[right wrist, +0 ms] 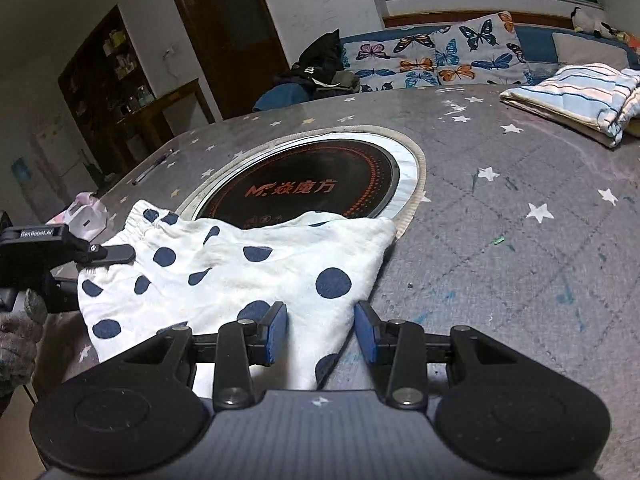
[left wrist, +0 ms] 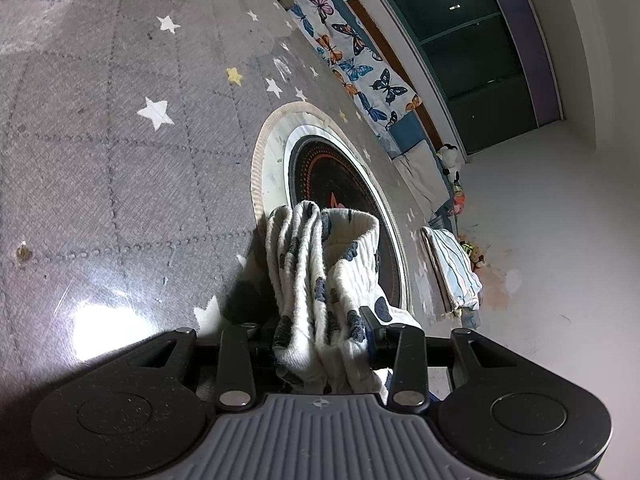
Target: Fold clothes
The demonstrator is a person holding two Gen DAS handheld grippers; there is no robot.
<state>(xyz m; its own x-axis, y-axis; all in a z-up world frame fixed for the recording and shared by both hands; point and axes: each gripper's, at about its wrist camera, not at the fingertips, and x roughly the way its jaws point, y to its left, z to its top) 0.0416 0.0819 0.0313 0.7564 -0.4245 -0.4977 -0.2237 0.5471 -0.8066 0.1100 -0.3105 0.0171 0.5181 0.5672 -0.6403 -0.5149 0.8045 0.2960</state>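
A white garment with dark blue dots (right wrist: 240, 264) lies spread on the grey star-patterned table cover (right wrist: 520, 260), its far edge over the round black hob (right wrist: 304, 184). My right gripper (right wrist: 320, 330) stands over its near hem. The blue pads (right wrist: 276, 332) are apart and the flat cloth runs between them unpinched. At the left edge my left gripper (right wrist: 108, 256) holds the elastic waistband end. In the left wrist view the same garment (left wrist: 320, 264) is bunched and hangs between the fingers of the left gripper (left wrist: 320, 320), which is shut on it. One finger is hidden by cloth.
A folded striped garment (right wrist: 576, 96) lies at the far right of the table. Butterfly-print cushions (right wrist: 440, 56) and a heap of dark clothes (right wrist: 320, 64) sit behind it. A pen (right wrist: 154, 166) and a pink-white packet (right wrist: 86, 216) lie near the left edge. A gloved hand (right wrist: 16, 320) shows at lower left.
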